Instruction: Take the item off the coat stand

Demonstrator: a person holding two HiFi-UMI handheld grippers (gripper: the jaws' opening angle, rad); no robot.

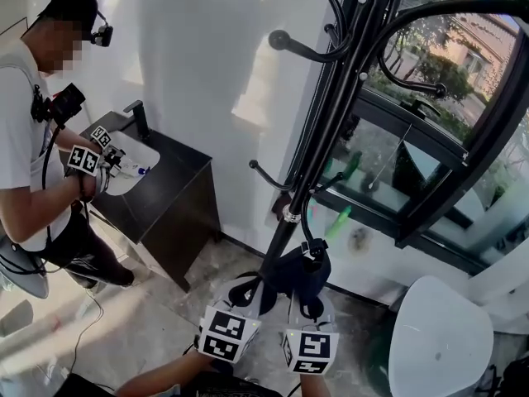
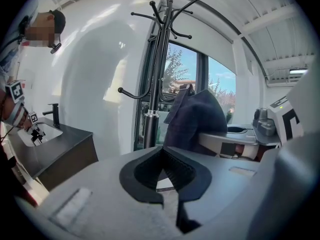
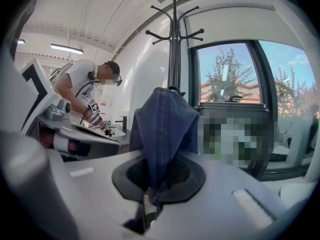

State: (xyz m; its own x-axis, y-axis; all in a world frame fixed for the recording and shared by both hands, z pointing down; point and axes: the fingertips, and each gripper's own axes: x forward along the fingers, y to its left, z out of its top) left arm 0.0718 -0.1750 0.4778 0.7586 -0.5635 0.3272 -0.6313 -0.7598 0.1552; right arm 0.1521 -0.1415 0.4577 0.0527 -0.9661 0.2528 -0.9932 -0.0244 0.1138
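A black coat stand (image 1: 326, 131) rises in front of the window. A dark navy cloth item (image 1: 302, 273) hangs from one of its low hooks. My right gripper (image 1: 307, 304) is shut on the cloth's lower part; in the right gripper view the fabric (image 3: 162, 129) runs down between the closed jaws (image 3: 159, 159). My left gripper (image 1: 248, 294) sits just left of the cloth, beside the pole. In the left gripper view its jaws (image 2: 162, 151) stand shut with nothing between them, and the cloth (image 2: 195, 116) hangs ahead to the right.
A person (image 1: 33, 139) stands at the left with grippers over a white sink (image 1: 132, 162) on a dark cabinet (image 1: 169, 201). The window frame (image 1: 413, 164) runs behind the stand. A white rounded seat (image 1: 438, 337) is at the lower right.
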